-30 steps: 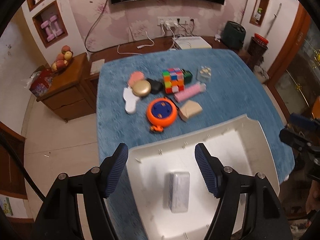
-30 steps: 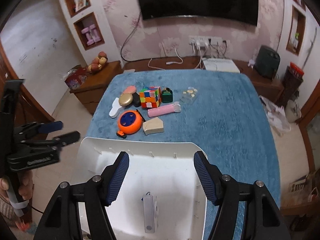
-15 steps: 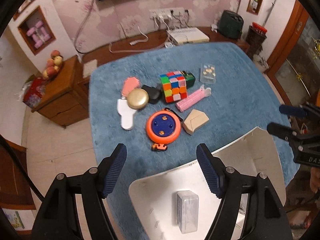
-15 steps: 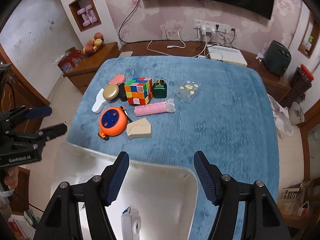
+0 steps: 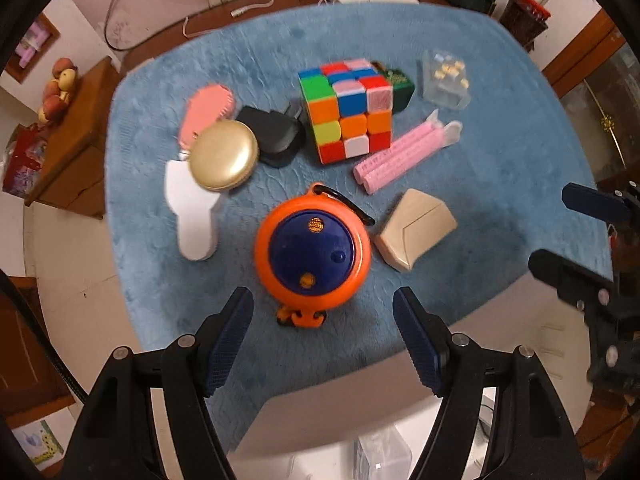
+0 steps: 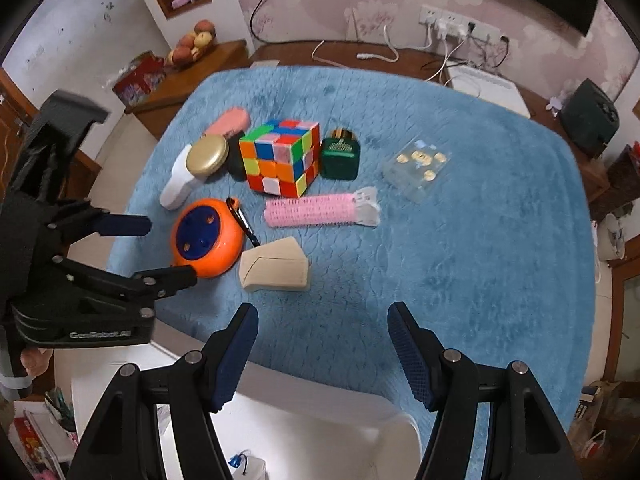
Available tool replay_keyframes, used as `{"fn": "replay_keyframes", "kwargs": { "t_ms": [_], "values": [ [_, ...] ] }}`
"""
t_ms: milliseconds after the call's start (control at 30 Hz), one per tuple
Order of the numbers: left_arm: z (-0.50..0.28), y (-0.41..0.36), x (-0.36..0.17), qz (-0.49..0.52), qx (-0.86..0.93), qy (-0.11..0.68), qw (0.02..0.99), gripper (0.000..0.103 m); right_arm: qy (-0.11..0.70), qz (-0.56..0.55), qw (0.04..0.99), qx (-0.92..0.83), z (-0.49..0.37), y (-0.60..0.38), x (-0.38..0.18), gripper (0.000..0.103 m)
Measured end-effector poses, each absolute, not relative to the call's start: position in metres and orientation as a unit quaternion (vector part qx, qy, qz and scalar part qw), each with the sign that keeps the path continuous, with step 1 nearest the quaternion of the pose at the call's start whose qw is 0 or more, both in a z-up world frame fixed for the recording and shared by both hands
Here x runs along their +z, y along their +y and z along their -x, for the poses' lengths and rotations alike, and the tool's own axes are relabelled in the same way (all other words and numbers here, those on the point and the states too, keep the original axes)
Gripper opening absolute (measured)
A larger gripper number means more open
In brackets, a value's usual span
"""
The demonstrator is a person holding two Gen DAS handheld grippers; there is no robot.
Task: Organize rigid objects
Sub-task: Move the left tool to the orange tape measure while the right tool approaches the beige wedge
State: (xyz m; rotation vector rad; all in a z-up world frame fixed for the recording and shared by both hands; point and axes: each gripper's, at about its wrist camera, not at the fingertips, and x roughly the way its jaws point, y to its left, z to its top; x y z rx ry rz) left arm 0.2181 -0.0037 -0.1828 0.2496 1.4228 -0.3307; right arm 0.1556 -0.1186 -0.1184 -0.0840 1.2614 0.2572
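Plush blue cloth [image 6: 460, 248] covered the counter, its right half bare. Leftward clustered hard shapes: a white paddle [image 5: 195, 216], a gold disc [image 5: 224, 155], a round orange-and-blue reel [image 5: 313, 249], a glossy colour cube [image 6: 282, 157], a ribbed pink roller [image 6: 310, 210] and a beige wedge [image 6: 276, 266]. The left gripper [image 5: 322, 338] hung over the reel, fingers apart. The right gripper [image 6: 322, 354] hovered at the near edge above a smooth white bin [image 6: 320, 432], fingers apart, holding nothing.
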Motion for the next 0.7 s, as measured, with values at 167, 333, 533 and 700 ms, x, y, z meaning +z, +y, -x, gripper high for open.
{"fn": "replay_keyframes", "kwargs": {
  "t_ms": [167, 333, 533, 700],
  "values": [
    [-0.224, -0.009, -0.203, -0.128, -0.144, 0.663, 0.723, 0.076, 0.601, 0.046, 0.788, 0.129, -0.16, -0.113, -0.13, 0.068],
    [-0.226, -0.01, -0.216, -0.13, -0.133, 0.671, 0.718, 0.077, 0.612, 0.05, 0.778, 0.134, -0.163, -0.108, -0.142, 0.068],
    [-0.226, -0.009, -0.221, -0.124, -0.131, 0.672, 0.718, 0.082, 0.624, 0.052, 0.767, 0.14, -0.169, -0.1, -0.151, 0.068],
    [-0.227, -0.009, -0.226, -0.115, -0.125, 0.673, 0.72, 0.084, 0.633, 0.052, 0.759, 0.141, -0.174, -0.096, -0.16, 0.068]
  ]
}}
